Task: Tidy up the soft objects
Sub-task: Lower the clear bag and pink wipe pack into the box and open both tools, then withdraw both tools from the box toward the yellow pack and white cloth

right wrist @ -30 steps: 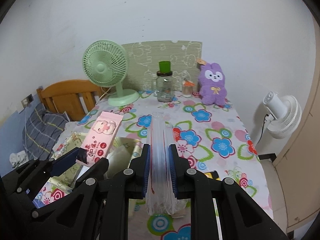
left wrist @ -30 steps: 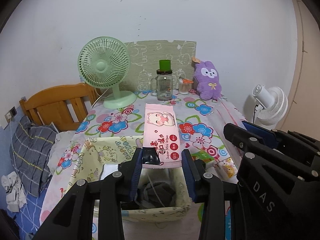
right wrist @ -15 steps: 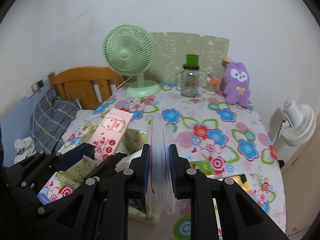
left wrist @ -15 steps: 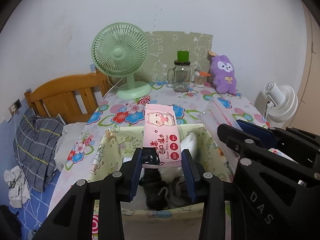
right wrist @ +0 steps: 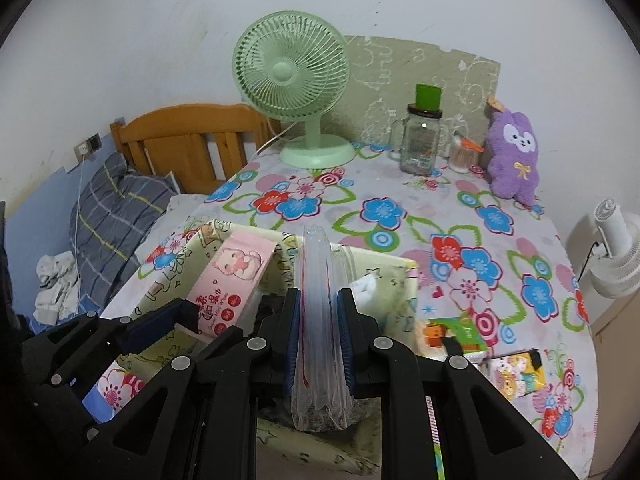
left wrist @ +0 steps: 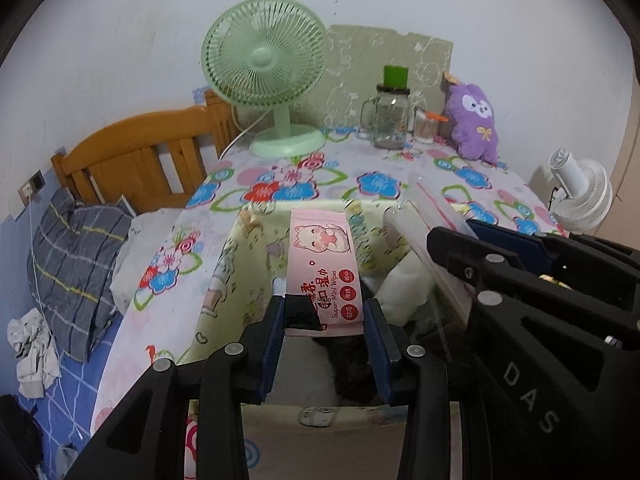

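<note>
Both views come from fisheye cameras looking forward along black gripper fingers that fill the lower frame. The left wrist view looks across a fabric storage bin (left wrist: 240,264) at lower centre toward the far wall, with the green desk fan (left wrist: 266,64) at upper centre and a wooden headboard (left wrist: 136,160) at left; the other gripper's body crowds the lower right. The right wrist view faces the same way from slightly further right, showing more of the floral tablecloth (right wrist: 500,240) at right. Both share the bin (right wrist: 404,280), fan (right wrist: 290,68), glass jar (right wrist: 420,144), purple plush (right wrist: 514,152) and white fan (right wrist: 612,248).
</note>
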Tool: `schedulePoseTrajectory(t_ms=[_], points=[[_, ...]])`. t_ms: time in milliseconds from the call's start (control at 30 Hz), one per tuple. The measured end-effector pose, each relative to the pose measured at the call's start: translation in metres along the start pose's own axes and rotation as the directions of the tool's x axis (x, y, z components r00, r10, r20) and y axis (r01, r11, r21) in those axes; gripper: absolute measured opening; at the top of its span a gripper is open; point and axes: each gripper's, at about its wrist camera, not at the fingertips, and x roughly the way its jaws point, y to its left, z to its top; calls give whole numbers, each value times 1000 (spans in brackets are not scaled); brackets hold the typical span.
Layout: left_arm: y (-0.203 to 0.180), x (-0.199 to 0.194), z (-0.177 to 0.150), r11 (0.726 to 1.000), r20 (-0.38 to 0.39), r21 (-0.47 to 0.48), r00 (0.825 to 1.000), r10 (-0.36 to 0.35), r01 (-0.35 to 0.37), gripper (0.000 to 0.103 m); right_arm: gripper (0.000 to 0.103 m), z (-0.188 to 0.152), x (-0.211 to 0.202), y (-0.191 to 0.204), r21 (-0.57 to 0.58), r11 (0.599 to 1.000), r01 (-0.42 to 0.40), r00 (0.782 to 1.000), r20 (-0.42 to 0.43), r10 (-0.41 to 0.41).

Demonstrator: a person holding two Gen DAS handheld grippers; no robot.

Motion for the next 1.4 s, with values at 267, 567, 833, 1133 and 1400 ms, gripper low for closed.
schedulePoseTrajectory(t_ms=[267,567,833,1133,1400], points=[[15,14,-4,1000,-70,-4,997,12,-12,41,21,1,19,11,-5,999,-40,999,-25,40],[21,14,-2,1000,-71,-25,997,-19,17,55,21,3,35,18,4,992,-128,991,-45,128],[17,11,2,999,-58,-21,998,-28,26,72,64,1,38,18,-18,989,-146,987,-76,144],[0,-1,7,1000,-30,5,1000,-7,8,83,81,0,23,2,15,991,-132,990,-52,133],[-19,-16,15,1000,-4,-18,1000,-13,13,85,87,3,1,-17,56,992,-114,993,-11,115]])
